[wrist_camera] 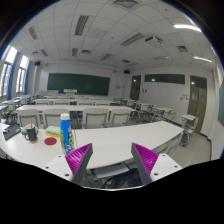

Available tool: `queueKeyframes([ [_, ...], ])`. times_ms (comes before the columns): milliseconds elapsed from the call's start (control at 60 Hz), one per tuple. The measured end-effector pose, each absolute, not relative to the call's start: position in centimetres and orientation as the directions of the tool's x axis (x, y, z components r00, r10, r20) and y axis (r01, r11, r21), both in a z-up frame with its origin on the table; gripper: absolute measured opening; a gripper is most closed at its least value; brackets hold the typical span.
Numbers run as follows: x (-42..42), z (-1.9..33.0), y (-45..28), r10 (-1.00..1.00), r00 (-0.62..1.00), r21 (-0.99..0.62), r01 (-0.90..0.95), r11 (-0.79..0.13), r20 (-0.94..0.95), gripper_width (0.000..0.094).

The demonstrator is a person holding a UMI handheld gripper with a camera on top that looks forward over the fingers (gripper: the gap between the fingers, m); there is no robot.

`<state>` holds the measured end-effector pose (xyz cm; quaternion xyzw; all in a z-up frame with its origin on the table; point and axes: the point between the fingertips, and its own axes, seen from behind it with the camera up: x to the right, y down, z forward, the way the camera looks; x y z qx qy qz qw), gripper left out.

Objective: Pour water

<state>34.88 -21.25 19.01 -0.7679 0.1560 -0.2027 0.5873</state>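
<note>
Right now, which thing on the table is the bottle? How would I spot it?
Start at the long white table just beyond the open jaws of the gripper. Near its left end sits a small cluster of items. The bottle is the tallest one there: upright, clear blue, with a white cap, ahead of the left finger.

Light: bright ceiling panels (pixel 82 24), daylight from windows (pixel 10 68) | Lens: fisheye curvature | Focus: soft
</note>
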Motion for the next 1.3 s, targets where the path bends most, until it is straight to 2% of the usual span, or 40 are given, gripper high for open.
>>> queueKeyframes([
  [167,35.7,18.5,-21.0,-0.455,0.882,-0.965,-0.001,-0.262,0.122,0.0833],
  [183,33.8,18.2,-20.7,-0.454,0.883,-0.966,-0.001,-0.259,0.120,0.0833],
  [283,34.7,19.0,-20.7,-0.418,0.900,-0.966,0.011,-0.257,0.121,0.0834],
  [450,31.5,17.4,-18.3,-0.344,0.932,-0.963,0.022,-0.268,0.117,0.0834],
  [617,24.3,15.1,-12.7,-0.207,0.976,-0.970,0.007,-0.245,0.060,0.0833],
  [683,21.0,13.8,-8.2,-0.141,0.989,-0.975,0.012,-0.224,0.045,0.0829],
  [767,20.4,12.0,-4.4,-0.088,0.996,-0.974,0.003,-0.228,0.024,0.0822],
  [983,24.2,7.8,5.0,-0.184,0.981,-0.972,-0.098,-0.211,-0.059,0.0816],
  [1033,24.2,7.2,6.3,-0.181,0.980,-0.972,-0.115,-0.206,-0.078,0.0768],
  [1050,24.2,7.0,6.6,-0.181,0.980,-0.971,-0.122,-0.203,-0.085,0.0723],
  [1067,24.6,7.4,6.2,-0.179,0.980,-0.971,-0.128,-0.203,-0.092,0.0614],
  [1083,24.4,7.3,6.4,-0.174,0.979,-0.971,-0.139,-0.195,-0.105,0.0559],
  [1150,24.0,7.0,7.1,-0.199,0.976,-0.983,-0.120,-0.141,-0.091,0.0462],
  [1217,24.1,7.1,7.1,-0.224,0.969,-0.985,-0.129,-0.114,-0.101,0.0406],
  [1300,24.5,7.1,7.3,-0.242,0.968,-0.984,-0.107,-0.141,-0.071,0.0365],
])
